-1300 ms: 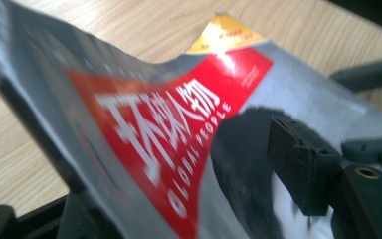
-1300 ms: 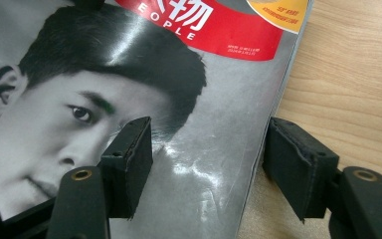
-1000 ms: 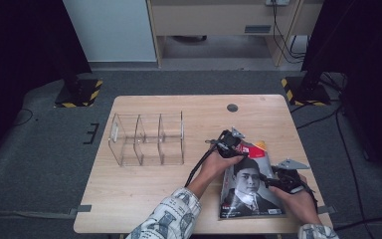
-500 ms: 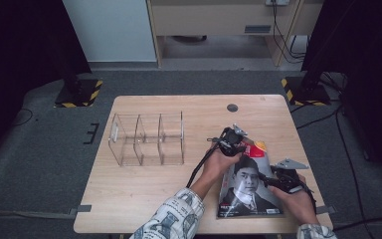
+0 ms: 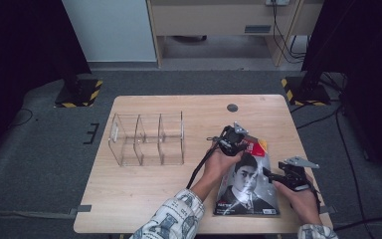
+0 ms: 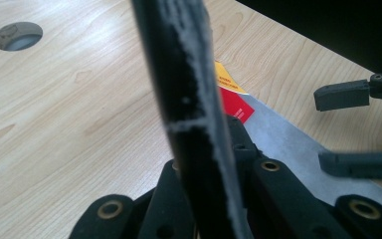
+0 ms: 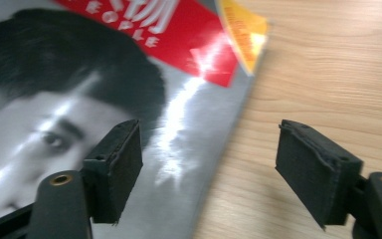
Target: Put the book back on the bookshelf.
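Left gripper [image 5: 235,141] jaws just closed, pressed together over magazine's [image 5: 248,186] top-left corner; whether a page edge caught between them, cannot tell. Right gripper [image 7: 206,167] jaws apart, just opening a little wider, straddling magazine's right edge without touching, one pad over the cover, other over bare table [image 5: 144,184]. Magazine flat near table's front right. Clear divided organizer [image 5: 146,139] well apart, on the left.

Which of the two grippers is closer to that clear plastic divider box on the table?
Left. The left gripper is at the magazine's top edge, right of the clear organizer. The right gripper sits farther right, over the magazine's right edge.
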The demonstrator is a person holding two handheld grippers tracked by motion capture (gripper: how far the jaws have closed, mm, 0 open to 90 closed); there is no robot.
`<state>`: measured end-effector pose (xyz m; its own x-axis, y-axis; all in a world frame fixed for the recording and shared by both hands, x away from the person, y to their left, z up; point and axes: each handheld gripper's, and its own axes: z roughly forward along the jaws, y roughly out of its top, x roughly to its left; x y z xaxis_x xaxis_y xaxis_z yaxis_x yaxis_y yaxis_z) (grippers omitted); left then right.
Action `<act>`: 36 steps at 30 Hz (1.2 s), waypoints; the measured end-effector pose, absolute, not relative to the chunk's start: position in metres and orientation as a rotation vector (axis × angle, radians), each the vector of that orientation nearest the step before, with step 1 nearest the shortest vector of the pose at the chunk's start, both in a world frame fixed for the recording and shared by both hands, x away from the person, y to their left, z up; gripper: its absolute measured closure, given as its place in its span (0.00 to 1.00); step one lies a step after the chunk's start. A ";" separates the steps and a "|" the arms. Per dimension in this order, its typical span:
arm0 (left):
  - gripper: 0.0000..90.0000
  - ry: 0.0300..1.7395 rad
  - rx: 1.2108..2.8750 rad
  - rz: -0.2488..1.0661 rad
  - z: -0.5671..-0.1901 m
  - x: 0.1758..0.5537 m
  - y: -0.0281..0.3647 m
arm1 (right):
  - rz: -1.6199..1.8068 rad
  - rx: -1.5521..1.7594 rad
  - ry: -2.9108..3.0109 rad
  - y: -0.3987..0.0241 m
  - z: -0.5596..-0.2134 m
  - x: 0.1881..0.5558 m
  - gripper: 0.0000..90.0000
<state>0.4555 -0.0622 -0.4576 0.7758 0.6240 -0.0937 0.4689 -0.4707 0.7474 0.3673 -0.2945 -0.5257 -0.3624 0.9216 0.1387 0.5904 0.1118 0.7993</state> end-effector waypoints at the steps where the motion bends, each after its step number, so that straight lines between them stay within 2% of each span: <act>1: 0.95 0.819 2.139 0.246 -0.456 0.455 -0.061 | 1.161 1.512 1.978 -0.299 -0.527 0.368 0.40; 9: 0.96 0.793 2.103 0.259 -0.445 0.449 -0.057 | 1.071 1.548 1.930 -0.308 -0.528 0.367 0.39; 25: 0.96 0.770 2.043 0.264 -0.425 0.442 -0.044 | 0.898 1.496 2.002 -0.298 -0.537 0.368 0.29; 36: 0.96 0.754 2.012 0.275 -0.413 0.438 -0.032 | 0.899 1.494 2.004 -0.297 -0.537 0.368 0.29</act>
<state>0.4381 -0.0324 -0.4129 0.7856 0.6100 -0.1039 0.3996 -0.3720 0.8378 0.3684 -0.2970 -0.5373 -0.2882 0.9575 0.0063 0.6416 0.1882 0.7436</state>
